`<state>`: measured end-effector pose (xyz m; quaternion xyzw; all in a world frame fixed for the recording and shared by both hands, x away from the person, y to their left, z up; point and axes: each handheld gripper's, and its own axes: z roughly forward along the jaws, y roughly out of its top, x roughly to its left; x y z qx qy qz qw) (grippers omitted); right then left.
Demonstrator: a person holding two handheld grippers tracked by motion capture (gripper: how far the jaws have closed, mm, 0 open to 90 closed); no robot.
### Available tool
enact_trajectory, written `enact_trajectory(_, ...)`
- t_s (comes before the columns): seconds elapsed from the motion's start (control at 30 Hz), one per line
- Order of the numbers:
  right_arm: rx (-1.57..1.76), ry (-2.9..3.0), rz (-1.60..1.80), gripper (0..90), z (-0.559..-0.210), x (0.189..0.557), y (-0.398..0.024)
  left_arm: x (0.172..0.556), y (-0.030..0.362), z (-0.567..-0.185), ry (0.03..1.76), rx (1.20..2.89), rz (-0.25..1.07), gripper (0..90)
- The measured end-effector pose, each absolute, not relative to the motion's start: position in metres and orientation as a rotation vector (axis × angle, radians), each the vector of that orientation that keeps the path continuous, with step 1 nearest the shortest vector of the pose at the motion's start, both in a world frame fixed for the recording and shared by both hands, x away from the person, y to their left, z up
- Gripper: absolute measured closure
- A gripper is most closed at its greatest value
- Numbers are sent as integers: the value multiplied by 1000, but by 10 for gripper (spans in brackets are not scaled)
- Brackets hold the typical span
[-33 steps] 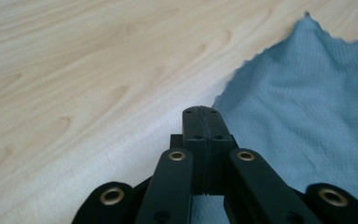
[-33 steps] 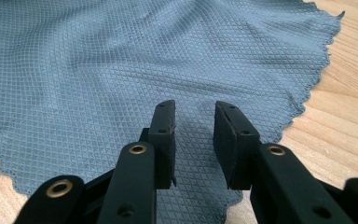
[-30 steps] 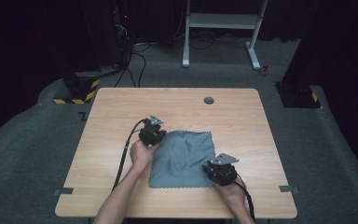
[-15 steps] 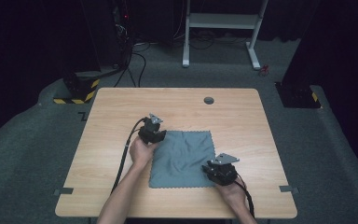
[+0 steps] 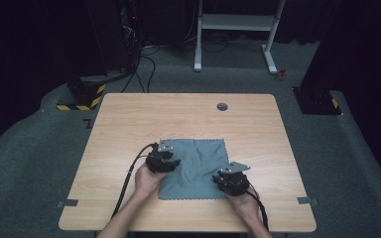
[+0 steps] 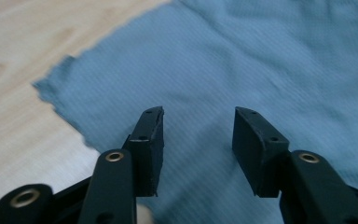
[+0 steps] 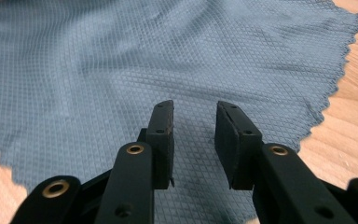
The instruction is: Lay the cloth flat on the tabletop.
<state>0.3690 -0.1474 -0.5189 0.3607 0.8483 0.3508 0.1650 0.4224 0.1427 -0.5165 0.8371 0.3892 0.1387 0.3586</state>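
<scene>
**Evidently a cloth laid out for handling at two corners**

Evidently the grey cloth (image 5: 194, 168) lies spread on the near half of the wooden table (image 5: 129, 124), mostly flat but with soft wrinkles through its middle, which suggests it is being smoothed or readied for a fold. Its pinked edge runs along the near side, close to the person's side of the table.

The left gripper (image 5: 162, 157) sits over the cloth's far-left corner; in the left gripper view its jaws stand wide apart with nothing between them, the fabric (image 6: 261, 70) below and the corner's edge off to one side. That placement reads as lining up to pinch a corner.

The right gripper (image 5: 232, 179) is over the near-right part of the cloth. In the right gripper view its jaws are apart by a narrower gap, empty, hovering above the weave (image 7: 121, 60) near the zigzag edge. Taking opposite corners would let both hands lift or fold evenly.

A small round grommet (image 5: 222, 106) sits well apart, toward the far edge.
</scene>
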Motion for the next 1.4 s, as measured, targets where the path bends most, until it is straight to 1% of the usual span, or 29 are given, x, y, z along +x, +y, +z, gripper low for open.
enact_trajectory(0.07,1022,2421,984,662,-518,366,-149,409,147,-516,1001,2134,325,501)
enact_trajectory(0.23,1017,2423,1005,653,-519,359,-155,382,152,-519,955,2175,425,490)
enact_trajectory(0.33,1010,2433,994,617,-518,360,-157,376,155,-520,961,2165,424,490)
enact_trajectory(0.37,1014,2443,996,619,-518,362,-158,375,155,-521,959,2155,429,487)
enact_trajectory(0.43,1031,2461,997,694,-515,367,-161,372,158,-525,944,2125,442,486)
enact_trajectory(0.47,1051,2443,1022,705,-513,370,-163,371,159,-526,944,2109,446,485)
enact_trajectory(0.5,1072,2397,1059,730,-511,374,-167,370,159,-526,953,2105,455,480)
enact_trajectory(0.53,1099,2365,1068,735,-508,381,-170,369,158,-526,961,2106,463,468)
enact_trajectory(0.67,1214,2288,1068,717,-503,416,-175,368,159,-526,995,2098,470,426)
enact_trajectory(0.7,1219,2274,1055,721,-503,425,-174,369,160,-526,1006,2092,465,396)
enact_trajectory(0.77,1192,2262,991,728,-504,438,-168,368,159,-527,1012,2093,474,377)
enact_trajectory(0.83,1115,2265,890,732,-505,451,-159,367,159,-527,1016,2092,476,374)
enact_trajectory(0.93,1183,2248,874,733,-504,471,-156,366,159,-527,1024,2087,476,379)
enact_trajectory(1.17,1345,2182,861,657,-517,497,-153,366,159,-527,1023,2089,478,379)
enact_trajectory(1.23,1375,2187,866,685,-516,500,-153,366,159,-527,1023,2089,478,379)
enact_trajectory(1.3,1334,2232,855,826,-514,501,-150,366,159,-527,1023,2089,478,379)
enact_trajectory(1.33,1319,2251,846,879,-513,501,-148,366,159,-527,1023,2089,478,379)
enact_trajectory(1.4,1266,2271,804,896,-512,501,-142,366,159,-527,1023,2090,479,379)
